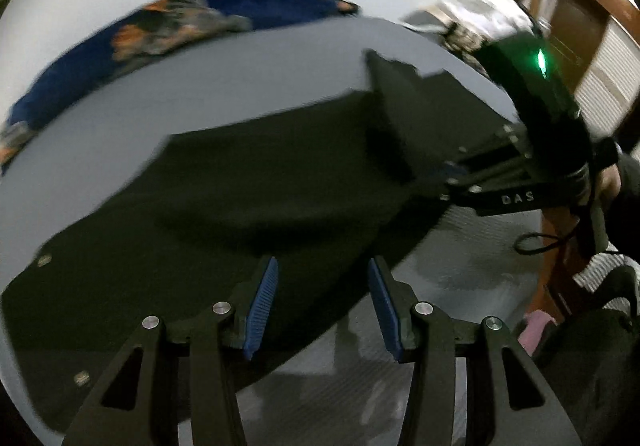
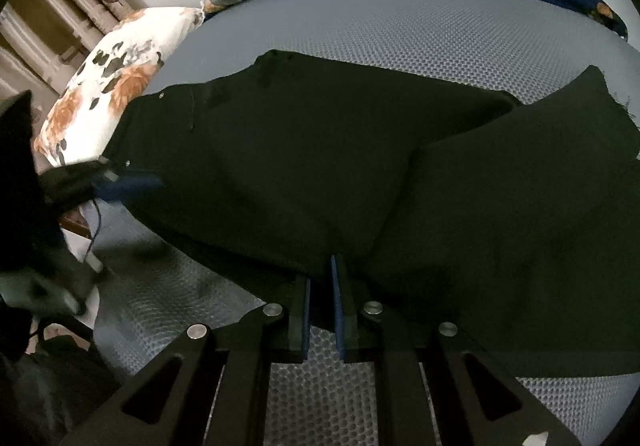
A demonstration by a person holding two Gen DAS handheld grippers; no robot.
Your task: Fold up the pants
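Grey mattress (image 2: pixel 400 29) carries black pants (image 2: pixel 320 165) spread centre; soft, limp cloth, best pinched at edges. Right gripper (image 2: pixel 322 310) nips the six-o'clock hem; left gripper (image 1: pixel 322 306) gapes empty.

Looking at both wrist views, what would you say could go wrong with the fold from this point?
1. The left hand-held gripper is open above the pants, so only the right hand-held gripper looks closed on the near edge; a one-sided pull may skew the fold.
2. One leg already lies partly over the other, so dragging could bunch the layers.
3. The right grip looks to be on the edge only; the fabric may slip out.
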